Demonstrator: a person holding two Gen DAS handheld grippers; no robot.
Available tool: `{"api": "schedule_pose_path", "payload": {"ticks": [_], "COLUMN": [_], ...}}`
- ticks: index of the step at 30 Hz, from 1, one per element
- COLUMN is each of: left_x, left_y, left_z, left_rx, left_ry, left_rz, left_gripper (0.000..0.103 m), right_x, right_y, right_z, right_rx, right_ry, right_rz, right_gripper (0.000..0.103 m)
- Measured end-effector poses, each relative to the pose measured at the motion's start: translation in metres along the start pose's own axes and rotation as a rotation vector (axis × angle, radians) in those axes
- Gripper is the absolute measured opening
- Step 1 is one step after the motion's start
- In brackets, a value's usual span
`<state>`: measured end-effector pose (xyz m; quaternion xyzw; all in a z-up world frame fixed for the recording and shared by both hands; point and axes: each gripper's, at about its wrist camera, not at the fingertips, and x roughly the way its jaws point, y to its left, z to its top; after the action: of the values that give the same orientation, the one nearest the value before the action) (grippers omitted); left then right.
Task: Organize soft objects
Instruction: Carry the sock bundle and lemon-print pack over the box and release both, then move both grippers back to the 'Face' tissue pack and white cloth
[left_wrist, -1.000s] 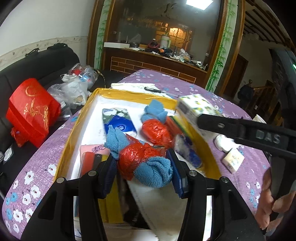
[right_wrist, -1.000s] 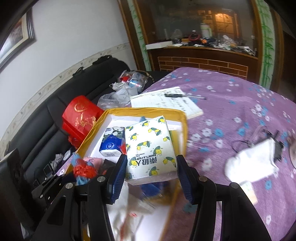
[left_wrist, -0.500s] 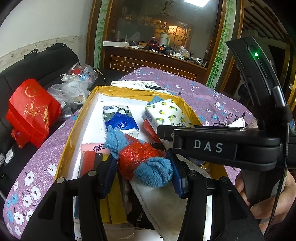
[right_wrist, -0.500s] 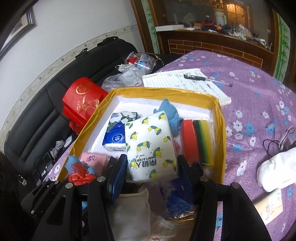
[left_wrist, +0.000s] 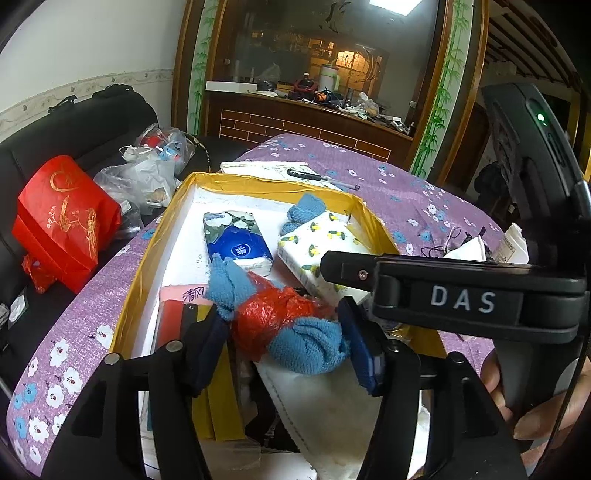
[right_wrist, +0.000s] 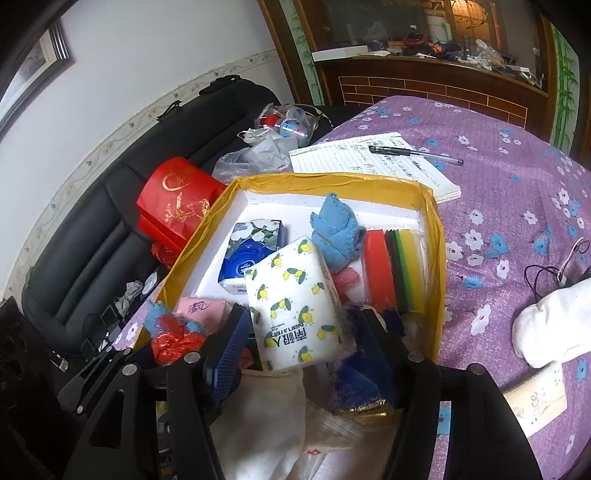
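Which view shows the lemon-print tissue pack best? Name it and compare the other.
The right wrist view: the lemon-print tissue pack fills the centre, its printed top fully visible, lying in the yellow box between the opening fingers of the right gripper. In the left wrist view the pack is partly hidden behind that gripper's body.

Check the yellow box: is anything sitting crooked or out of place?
Yes. The lemon-print tissue pack lies tilted, propped on other items instead of flat, between the right claw's opening jaws. A white sock lies outside on the tablecloth.
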<state>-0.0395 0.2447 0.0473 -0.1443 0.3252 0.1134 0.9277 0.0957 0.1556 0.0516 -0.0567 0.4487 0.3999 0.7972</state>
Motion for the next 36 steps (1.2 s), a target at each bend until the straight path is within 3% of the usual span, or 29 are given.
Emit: {"api": "schedule_pose_path", "payload": {"ticks": [16,25,27,29,36], "left_x": [-0.017,-0.023,-0.024,-0.026,-0.009], "left_y": [-0.021,-0.053,-0.064,-0.075,-0.133], "left_z": [0.004,0.006,0.006,0.005,-0.002], "left_rx": [0.032,0.097,0.119,0.14,0.255], "left_ry": [-0.036,-0.051,-0.056,-0.061,0.022], "left_rz": [-0.001,-0.019,-0.03,-0.041,-0.135], "left_gripper": [0.066,0.066,0.073,0.073,0.073], "right_x": [-0.051,-0.097,-0.107,-0.117,-0.138], "right_y": [-0.034,-0.098,-0.118,-0.14,-0.202], "right_z": [-0.014,-0.043,-0.055,-0.066,-0.09], "right_rx": [0.092,0.196,0.227,0.274,0.418], "right_ry": [-0.083,-0.128,-0.129,-0.135,-0.188], "right_rz": [0.038,0.016,-0.005,-0.011,-0.021], "right_gripper": [0.063,0.063,0.064,0.065,0.067]}}
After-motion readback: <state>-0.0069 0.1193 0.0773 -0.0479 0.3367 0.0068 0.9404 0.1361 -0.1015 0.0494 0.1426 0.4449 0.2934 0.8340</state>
